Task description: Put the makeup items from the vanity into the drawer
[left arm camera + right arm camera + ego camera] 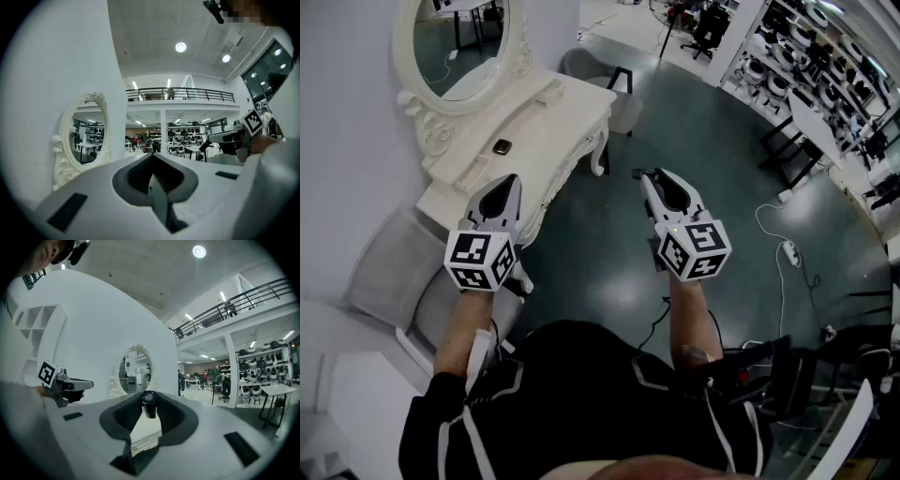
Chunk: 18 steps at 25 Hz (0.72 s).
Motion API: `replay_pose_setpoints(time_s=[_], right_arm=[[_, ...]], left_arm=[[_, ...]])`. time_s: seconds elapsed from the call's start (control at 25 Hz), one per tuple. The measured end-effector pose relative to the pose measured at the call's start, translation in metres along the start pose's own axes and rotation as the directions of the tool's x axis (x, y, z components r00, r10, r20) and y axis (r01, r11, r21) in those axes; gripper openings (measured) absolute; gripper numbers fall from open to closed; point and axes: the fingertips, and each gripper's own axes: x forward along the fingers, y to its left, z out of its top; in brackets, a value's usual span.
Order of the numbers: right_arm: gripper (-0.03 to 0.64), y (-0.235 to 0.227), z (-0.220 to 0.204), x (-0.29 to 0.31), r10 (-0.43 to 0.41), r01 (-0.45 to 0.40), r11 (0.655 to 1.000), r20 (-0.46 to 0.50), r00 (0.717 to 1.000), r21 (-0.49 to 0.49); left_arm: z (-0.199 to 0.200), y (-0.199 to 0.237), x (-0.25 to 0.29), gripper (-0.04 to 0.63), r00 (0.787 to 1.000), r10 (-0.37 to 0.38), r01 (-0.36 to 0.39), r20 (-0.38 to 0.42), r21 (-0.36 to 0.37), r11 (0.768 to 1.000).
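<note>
Right tool [149,399] clamped on small black square-capped makeup item [149,408]; left tool [151,156] closed together, empty.

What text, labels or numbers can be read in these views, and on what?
No readable words or numbers.
Left cube and right cube: black-and-white square patterns only, no letters.
Dark makeup item held by the right gripper: faint mark on its cap, too small to read.

No readable text anywhere (the cubes [480,260] carry only square patterns).
</note>
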Motion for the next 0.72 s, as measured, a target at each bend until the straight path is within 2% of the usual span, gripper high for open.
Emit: replay_pose_setpoints(time_s=[0.24, 0.72], right_arm=[[0.103, -0.004, 0.005, -0.005, -0.006, 0.006, 1.0, 0.011, 1.0, -0.017], [0.103, -0.028, 0.006, -0.02, 0.017, -0.019, 0.998, 0.036, 0.999, 0.054]], left_arm=[[0.007, -0.007, -0.001, 0.003, 1.0, -0.001, 0.001, 0.019, 0.013, 1.0], [0.005, -0.025, 0.012, 0.003, 1.0, 0.02, -0.02, 0.016, -0.002, 1.0]])
